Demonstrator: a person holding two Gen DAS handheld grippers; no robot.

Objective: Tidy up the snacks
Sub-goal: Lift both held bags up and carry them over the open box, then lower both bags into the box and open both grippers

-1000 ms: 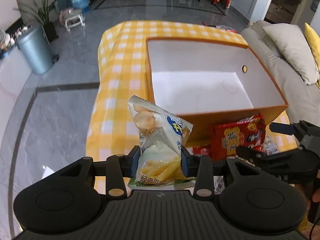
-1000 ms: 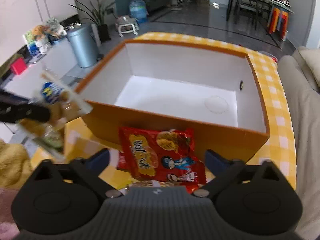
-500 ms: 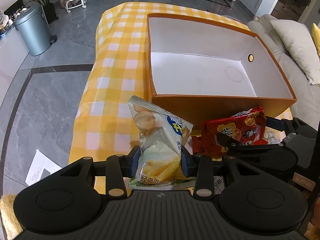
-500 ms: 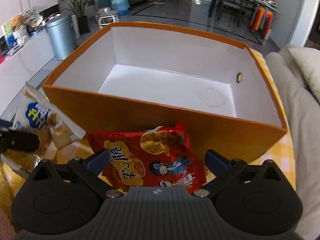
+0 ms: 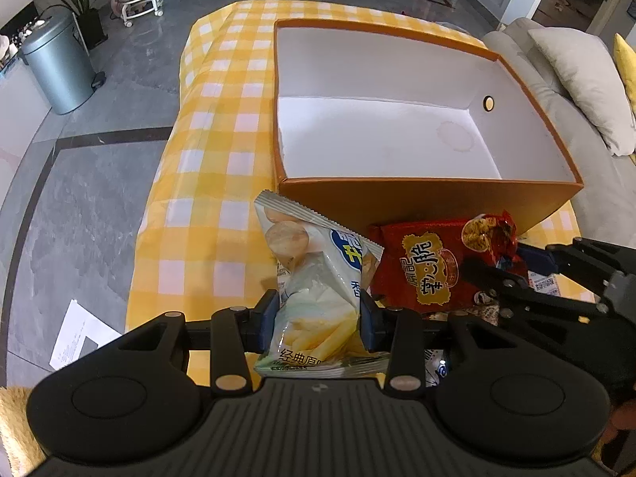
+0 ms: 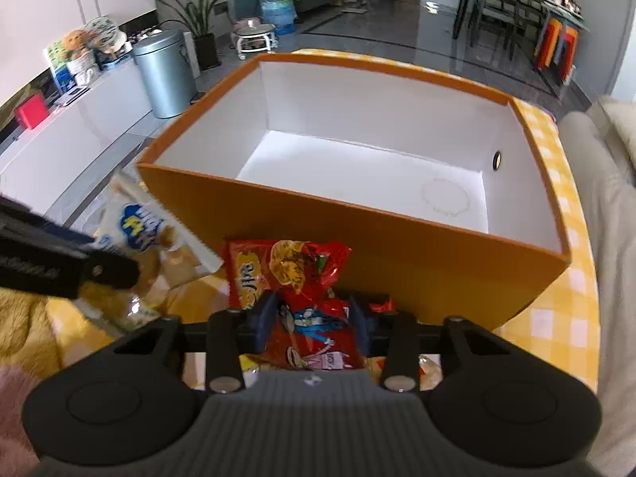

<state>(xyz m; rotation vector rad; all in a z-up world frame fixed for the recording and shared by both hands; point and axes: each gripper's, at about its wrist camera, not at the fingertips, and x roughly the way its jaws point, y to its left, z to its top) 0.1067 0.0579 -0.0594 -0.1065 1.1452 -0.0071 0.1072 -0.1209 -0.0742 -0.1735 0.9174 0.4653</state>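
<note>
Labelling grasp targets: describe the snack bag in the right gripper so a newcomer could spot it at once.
Start at the big orange box with the white inside, on the yellow checked cloth. Just in front of its near wall, the right gripper is closing its jaws on the red snack bag, pads against its sides. It is crinkly red foil with cartoon figures, unlike the pale chip bag beside it, held by the left gripper.

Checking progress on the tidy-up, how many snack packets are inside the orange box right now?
0. The orange box is empty; the white chip packet and red snack packet sit between gripper jaws outside it.
</note>
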